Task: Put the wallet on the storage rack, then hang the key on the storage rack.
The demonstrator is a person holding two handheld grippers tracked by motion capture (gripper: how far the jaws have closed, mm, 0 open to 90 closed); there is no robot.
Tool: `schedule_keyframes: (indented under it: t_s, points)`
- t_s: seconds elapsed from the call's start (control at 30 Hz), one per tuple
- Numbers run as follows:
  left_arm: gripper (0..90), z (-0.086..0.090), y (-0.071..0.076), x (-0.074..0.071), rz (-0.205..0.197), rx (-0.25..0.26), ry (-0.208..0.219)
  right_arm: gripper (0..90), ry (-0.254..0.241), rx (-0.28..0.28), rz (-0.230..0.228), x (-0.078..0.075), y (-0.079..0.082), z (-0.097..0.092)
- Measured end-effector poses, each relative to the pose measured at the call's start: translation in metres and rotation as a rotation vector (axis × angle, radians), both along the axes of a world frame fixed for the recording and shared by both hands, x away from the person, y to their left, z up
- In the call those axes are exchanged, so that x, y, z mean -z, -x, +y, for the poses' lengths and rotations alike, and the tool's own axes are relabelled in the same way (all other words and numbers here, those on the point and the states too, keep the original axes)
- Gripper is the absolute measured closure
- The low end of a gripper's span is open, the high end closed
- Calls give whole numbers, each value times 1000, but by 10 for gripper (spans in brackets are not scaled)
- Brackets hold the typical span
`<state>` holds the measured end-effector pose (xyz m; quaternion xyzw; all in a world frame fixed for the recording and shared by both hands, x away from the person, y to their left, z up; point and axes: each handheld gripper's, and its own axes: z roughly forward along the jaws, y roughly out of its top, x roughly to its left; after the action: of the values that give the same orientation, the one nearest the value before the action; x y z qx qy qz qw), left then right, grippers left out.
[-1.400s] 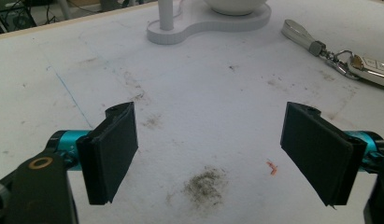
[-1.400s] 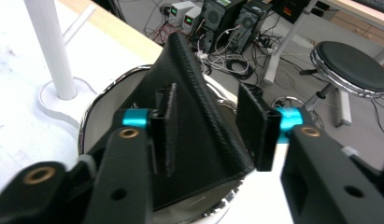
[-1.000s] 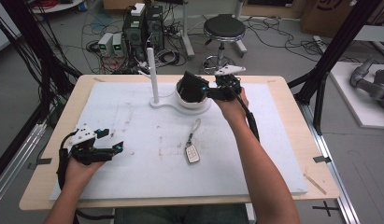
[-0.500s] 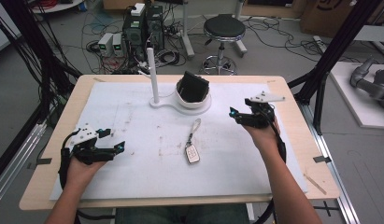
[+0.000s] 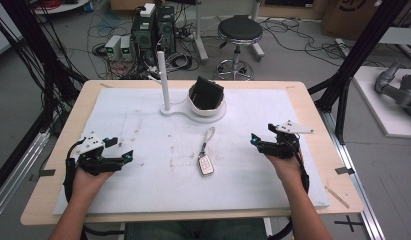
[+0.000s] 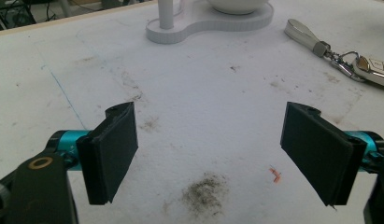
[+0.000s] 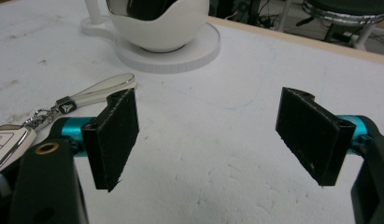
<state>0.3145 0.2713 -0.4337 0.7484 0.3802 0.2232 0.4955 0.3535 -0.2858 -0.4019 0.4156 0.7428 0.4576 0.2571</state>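
Observation:
A silver car key with a pale strap lies mid-table; its strap and ring also show in the left gripper view and the right gripper view. A white bowl on a white base with an upright post holds a black wallet-like object. My left gripper rests open at the table's left, its jaws wide apart over bare mat. My right gripper sits open at the right, nothing between its jaws.
A white mat covers the wooden table. Black frame posts stand at both sides. A stool, computers and cables are on the floor beyond the far edge.
The right gripper has drawn back from the bowl to the table's right side, leaving the black object in the bowl. The left gripper has stayed put.

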Motion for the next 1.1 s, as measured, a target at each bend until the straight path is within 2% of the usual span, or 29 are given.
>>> schedule_keyframes:
  t_s: [0.3, 0.5, 0.67, 0.93, 1.1]
  points:
    - [189, -2, 1, 0, -6, 3, -8, 213, -32, 56, -16, -1, -2, -13]
    - [189, 2, 2, -1, -16, -9, 1, 213, -4, 49, -27, 1, -4, -9]
    - [189, 3, 3, -2, -16, -19, 2, 212, 1, 42, -21, 1, -3, -7]
    - [189, -4, 0, -2, -9, 4, -3, 212, 10, 39, -33, -1, -2, -5]
    - [189, -8, 1, -2, 2, 22, 4, 212, 13, 44, -25, -1, -2, -5]
